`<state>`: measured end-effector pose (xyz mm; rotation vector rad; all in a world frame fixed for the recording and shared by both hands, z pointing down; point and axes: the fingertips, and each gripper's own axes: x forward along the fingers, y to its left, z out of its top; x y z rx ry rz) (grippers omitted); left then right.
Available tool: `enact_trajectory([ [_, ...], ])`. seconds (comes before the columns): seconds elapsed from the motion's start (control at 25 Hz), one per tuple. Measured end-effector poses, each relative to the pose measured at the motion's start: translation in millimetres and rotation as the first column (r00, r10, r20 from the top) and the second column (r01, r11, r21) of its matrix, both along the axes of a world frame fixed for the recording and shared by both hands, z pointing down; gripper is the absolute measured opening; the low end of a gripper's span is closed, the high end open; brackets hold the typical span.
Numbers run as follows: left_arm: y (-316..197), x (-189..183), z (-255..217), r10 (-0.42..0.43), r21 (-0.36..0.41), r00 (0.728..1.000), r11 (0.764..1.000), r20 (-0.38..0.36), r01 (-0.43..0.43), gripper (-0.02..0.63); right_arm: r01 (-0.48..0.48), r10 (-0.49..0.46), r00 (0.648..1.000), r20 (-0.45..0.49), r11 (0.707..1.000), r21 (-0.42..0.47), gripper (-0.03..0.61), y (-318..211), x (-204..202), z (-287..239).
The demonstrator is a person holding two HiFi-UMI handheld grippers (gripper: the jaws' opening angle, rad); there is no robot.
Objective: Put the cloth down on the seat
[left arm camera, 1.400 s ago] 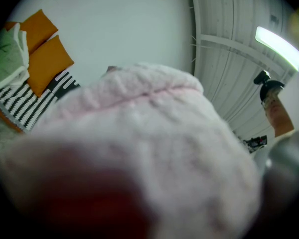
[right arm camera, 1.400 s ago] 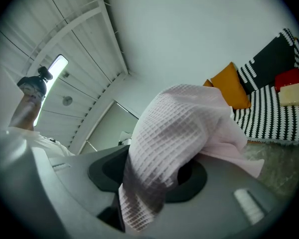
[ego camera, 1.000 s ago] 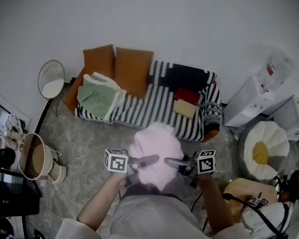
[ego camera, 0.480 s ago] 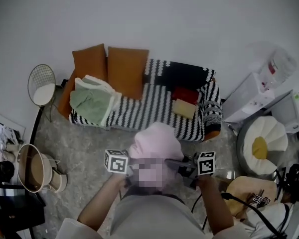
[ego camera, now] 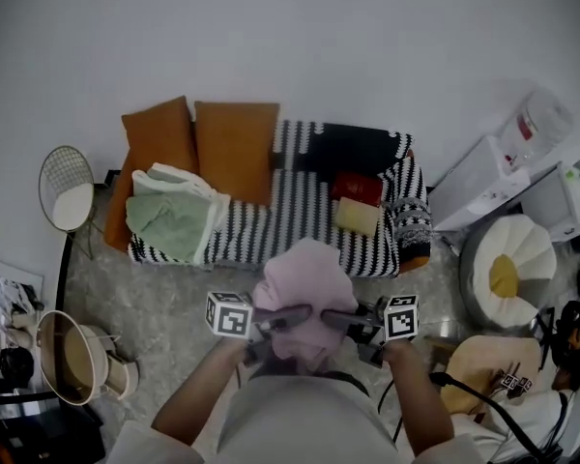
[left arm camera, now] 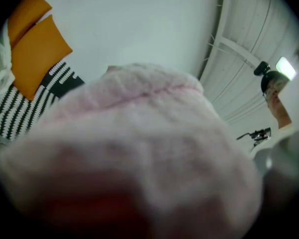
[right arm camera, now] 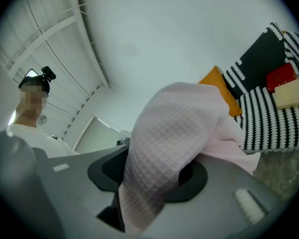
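I hold a bunched pink waffle cloth (ego camera: pixel 304 293) in front of me, above the floor and short of the sofa. My left gripper (ego camera: pixel 292 315) grips it from the left and my right gripper (ego camera: pixel 331 317) from the right, both shut on the cloth. The pink cloth (left arm camera: pixel 139 148) fills the left gripper view and hides that gripper's jaws. In the right gripper view the cloth (right arm camera: pixel 164 153) passes between the grey jaws. The seat is a sofa under a black-and-white striped cover (ego camera: pixel 300 211), just beyond the cloth.
On the sofa lie two orange cushions (ego camera: pixel 234 148), a green-and-white cloth (ego camera: pixel 174 211), a red cushion (ego camera: pixel 360 188) and a cream pad (ego camera: pixel 356 216). A wire side table (ego camera: pixel 68 187) stands left, a basket (ego camera: pixel 77 361) lower left, a white pouf (ego camera: pixel 507 274) and white appliances right.
The sofa has slid left and slightly down in the head view as the view turned. The cloth and both grippers keep their place and their grip.
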<state>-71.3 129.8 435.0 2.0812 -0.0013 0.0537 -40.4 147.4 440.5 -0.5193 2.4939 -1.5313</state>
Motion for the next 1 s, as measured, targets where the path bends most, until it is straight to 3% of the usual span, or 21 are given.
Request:
enact_trajectory([
  [0.52, -68.6, -21.2, -1.9, 0.063, 0.026, 0.998, 0.998, -0.005, -0.063, 0.201, -0.075, 0.075, 0.997, -0.01, 0.997, 0.012, 0.201, -67.0, -21.7, 0.0],
  [1.0, -99.3, -10.4, 2.7, 0.043, 0.034, 0.999, 0.999, -0.007, -0.042, 0.201, -0.076, 0.076, 0.997, -0.003, 0.997, 0.008, 0.202, -97.9, -10.1, 4.4],
])
